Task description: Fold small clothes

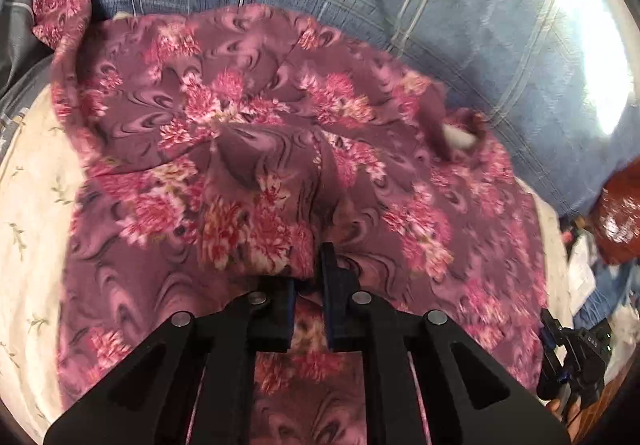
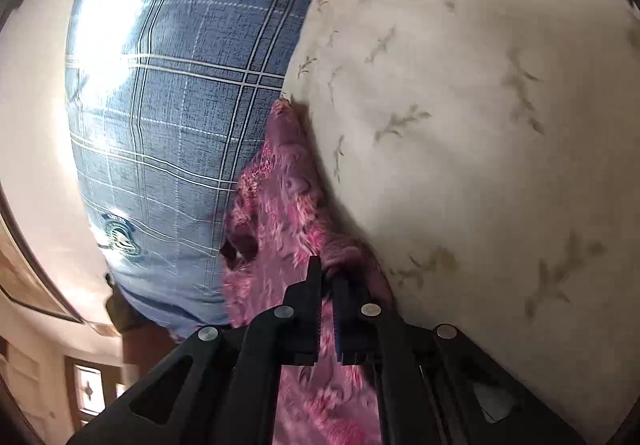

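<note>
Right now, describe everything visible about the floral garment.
The floral garment is soft, thin-looking mauve cloth printed with pink and red flowers and dark swirls. It lies rumpled and partly spread on a cream sheet with small sprigs, its far edge against blue plaid bedding. A sleeve-like flap reaches up at the far left. The left gripper is shut on a gathered fold near the front edge; the right gripper pinches another bunched edge.
</note>
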`<move>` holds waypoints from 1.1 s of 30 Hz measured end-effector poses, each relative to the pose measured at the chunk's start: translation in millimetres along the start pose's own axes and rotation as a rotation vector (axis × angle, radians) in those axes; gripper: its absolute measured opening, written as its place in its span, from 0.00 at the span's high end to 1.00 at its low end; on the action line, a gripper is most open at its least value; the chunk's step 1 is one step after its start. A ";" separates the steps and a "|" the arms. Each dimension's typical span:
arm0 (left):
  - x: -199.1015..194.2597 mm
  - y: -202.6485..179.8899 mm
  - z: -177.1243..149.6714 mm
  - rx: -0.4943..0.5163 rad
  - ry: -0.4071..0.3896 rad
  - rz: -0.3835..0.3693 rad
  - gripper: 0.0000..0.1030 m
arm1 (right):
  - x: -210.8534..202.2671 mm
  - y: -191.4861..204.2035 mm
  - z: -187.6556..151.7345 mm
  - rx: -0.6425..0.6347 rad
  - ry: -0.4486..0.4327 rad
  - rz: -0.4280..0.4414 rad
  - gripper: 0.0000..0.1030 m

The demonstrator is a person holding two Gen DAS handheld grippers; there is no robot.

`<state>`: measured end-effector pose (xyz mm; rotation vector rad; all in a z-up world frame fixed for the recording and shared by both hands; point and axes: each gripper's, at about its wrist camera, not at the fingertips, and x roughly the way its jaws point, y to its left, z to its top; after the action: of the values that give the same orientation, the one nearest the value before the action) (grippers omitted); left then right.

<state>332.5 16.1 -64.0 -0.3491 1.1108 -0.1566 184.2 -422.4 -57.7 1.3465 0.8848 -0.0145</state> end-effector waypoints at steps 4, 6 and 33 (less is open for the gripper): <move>-41.9 19.7 -9.5 -0.004 -0.018 -0.075 0.89 | -24.5 28.5 -6.8 -0.123 -0.032 0.002 0.88; -62.7 22.2 -0.5 -0.008 -0.066 -0.083 0.84 | -27.8 62.4 -9.6 -0.250 -0.072 0.028 0.82; -59.0 174.7 184.6 -0.179 -0.124 0.266 0.38 | 111.1 92.4 -77.5 -0.790 0.046 -0.124 0.54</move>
<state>463.4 233.1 -2.2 -0.3621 1.0396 0.1990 263.5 -279.9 -39.7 0.5562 0.8795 0.2475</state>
